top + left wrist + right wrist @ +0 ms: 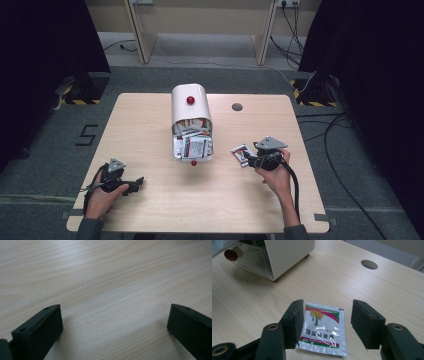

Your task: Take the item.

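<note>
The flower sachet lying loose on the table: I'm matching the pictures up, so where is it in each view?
High view: the sachet lies right of centre, just left of the right hand-held gripper.
Right gripper view: bottom centre, flat between the open jaws.
Left gripper view: bare wood there, no sachet.
Shared landmark: the white box.

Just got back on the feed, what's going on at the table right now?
A person holds a gripper in each hand. The right gripper is open over a flat sachet lying on the wooden table, not gripping it. The left gripper rests open over bare wood. Behind them, a white container holds many more sachets behind its clear front.
</note>
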`<state>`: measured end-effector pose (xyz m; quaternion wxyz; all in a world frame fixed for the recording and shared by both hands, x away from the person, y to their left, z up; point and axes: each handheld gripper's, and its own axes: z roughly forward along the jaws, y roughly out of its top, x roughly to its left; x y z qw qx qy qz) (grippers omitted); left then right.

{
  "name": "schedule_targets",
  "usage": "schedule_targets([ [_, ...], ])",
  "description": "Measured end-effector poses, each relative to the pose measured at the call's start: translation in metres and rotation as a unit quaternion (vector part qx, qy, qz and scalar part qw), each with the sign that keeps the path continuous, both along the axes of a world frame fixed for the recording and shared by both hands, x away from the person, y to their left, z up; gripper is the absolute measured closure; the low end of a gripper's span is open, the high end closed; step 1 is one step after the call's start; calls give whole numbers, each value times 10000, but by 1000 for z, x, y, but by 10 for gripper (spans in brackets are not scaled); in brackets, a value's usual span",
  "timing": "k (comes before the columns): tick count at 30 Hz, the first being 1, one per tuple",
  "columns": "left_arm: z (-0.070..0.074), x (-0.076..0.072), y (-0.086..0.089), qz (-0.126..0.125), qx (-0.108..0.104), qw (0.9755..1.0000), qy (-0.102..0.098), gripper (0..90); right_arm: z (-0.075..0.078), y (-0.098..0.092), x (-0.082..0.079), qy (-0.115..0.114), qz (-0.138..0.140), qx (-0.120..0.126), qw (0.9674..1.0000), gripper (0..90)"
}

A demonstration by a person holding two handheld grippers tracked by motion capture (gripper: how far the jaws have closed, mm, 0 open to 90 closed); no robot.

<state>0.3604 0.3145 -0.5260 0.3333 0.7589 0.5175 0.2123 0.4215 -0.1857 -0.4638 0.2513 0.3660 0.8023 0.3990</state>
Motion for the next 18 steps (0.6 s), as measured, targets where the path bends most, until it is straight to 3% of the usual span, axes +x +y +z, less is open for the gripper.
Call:
schedule_targets([
  [18,0,0,0,0,-1,10000,1,0,2,-6,-29,93,-101,69,9999,358],
])
